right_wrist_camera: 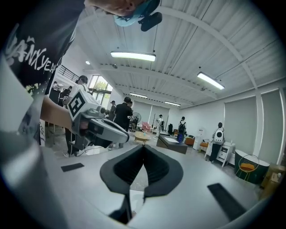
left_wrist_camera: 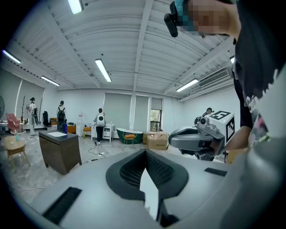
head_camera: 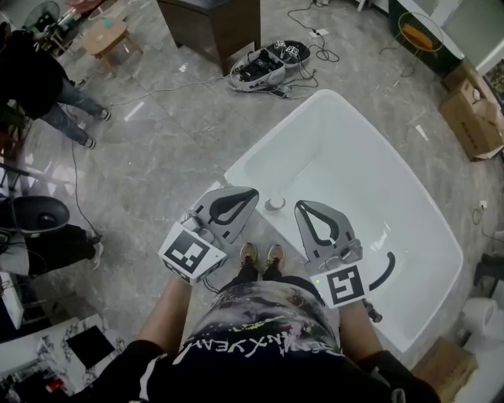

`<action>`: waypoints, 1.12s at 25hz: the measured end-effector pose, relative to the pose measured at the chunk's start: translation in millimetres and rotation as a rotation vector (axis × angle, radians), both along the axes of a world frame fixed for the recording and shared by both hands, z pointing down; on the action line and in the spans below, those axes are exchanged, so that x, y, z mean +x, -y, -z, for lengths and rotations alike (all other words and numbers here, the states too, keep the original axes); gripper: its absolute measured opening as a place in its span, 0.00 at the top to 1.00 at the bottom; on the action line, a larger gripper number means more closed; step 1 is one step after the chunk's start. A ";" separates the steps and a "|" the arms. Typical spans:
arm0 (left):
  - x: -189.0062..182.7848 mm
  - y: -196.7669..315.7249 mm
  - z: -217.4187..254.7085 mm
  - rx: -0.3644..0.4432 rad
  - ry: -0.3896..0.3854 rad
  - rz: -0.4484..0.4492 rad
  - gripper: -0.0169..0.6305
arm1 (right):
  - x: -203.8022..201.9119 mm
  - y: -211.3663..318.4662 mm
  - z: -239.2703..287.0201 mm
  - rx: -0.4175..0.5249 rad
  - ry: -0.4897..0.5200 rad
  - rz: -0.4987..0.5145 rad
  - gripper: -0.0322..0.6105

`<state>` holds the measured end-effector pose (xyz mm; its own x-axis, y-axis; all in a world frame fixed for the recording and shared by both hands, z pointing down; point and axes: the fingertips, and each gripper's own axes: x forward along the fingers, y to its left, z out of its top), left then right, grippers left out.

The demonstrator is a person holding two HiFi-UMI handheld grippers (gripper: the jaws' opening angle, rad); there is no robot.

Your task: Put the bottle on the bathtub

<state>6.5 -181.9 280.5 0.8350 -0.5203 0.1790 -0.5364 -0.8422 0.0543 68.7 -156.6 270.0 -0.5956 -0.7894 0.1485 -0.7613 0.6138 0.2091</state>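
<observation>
Head view, far left: a person in dark top and jeans (head_camera: 43, 83) stands on the grey marble floor (head_camera: 157, 134), with a small wooden side table (head_camera: 106, 35) just beyond. A cable trails across the floor toward an open equipment case (head_camera: 264, 64), which lies beside a dark cabinet (head_camera: 209, 24).

Left tongs (head_camera: 253, 192): held out ahead of the body, marker cube (head_camera: 189, 256) toward the wearer, tips aimed up and right toward the bathtub's near rim. Its own view shows the tongs (left_wrist_camera: 145, 151) with tips pressed together and nothing between them.

Bottle (head_camera: 274, 204): seen from straight above as a small pale round shape, standing on the near rim of the bathtub (head_camera: 394, 205). It sits between the two tongs, touching neither. The wearer's shoes (head_camera: 261, 256) are on the floor just below it.

Right tongs (head_camera: 302, 205): level with the left, held over the bathtub's near edge, second marker cube (head_camera: 346, 285) at the back. In the right gripper view the tongs (right_wrist_camera: 144, 147) are closed tip to tip, empty, and the left tongs (right_wrist_camera: 126, 137) show just beside them.

Far right: the white bathtub runs away diagonally, and cardboard boxes (head_camera: 472, 118) sit on the floor past its far side.
</observation>
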 end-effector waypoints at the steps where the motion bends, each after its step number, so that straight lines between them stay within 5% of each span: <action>1: 0.2 0.5 -0.5 -0.001 0.000 -0.001 0.95 | -0.2 -0.1 -0.8 -0.002 0.002 0.001 0.95; 28: -9.2 30.3 0.4 0.002 0.007 0.004 0.95 | -8.3 28.3 -5.0 -0.044 0.035 0.035 0.95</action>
